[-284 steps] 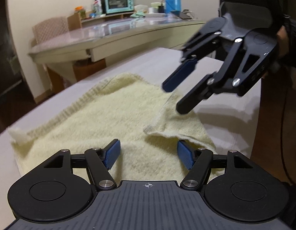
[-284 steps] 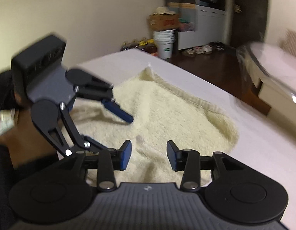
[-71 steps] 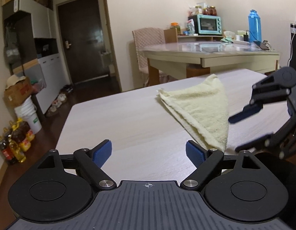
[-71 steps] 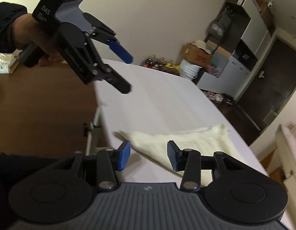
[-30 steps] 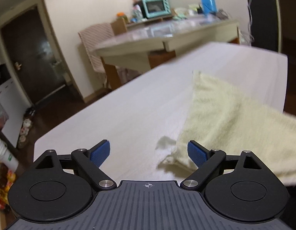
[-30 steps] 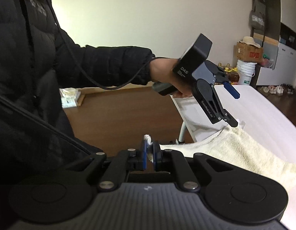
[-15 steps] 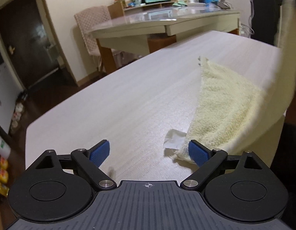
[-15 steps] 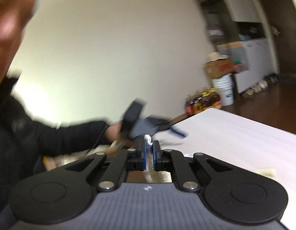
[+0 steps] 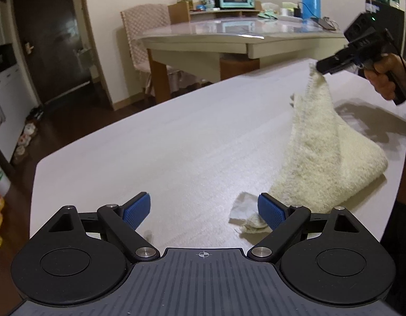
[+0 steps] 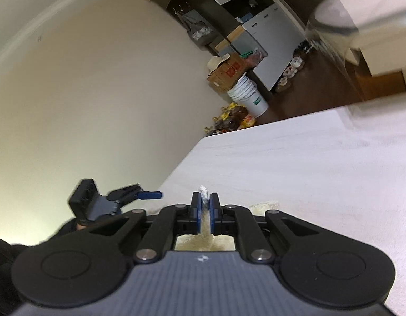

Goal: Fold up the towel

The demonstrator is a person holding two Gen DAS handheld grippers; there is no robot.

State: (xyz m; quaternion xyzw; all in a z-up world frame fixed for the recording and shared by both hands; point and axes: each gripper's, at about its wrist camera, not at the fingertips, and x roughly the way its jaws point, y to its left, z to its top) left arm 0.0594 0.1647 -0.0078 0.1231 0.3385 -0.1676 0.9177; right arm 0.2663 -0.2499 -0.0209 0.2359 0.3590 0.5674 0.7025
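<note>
Here the pale yellow towel (image 9: 326,155) hangs tented from the right gripper (image 9: 321,68).

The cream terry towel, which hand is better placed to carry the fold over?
Right. The right tongs are shut on a raised corner of the cream terry towel; the left tongs are open over the white table, holding nothing.

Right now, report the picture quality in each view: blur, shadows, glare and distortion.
Left wrist view: mostly sharp; the towel and right gripper throw a dark shadow on the table; the glass tabletop behind shows glare; fisheye bends the door frame. Right wrist view: tilted horizon, the upper right corner smeared by blur, the wall curved by the lens, the towel corner pinched in the gripper sharp.
</note>
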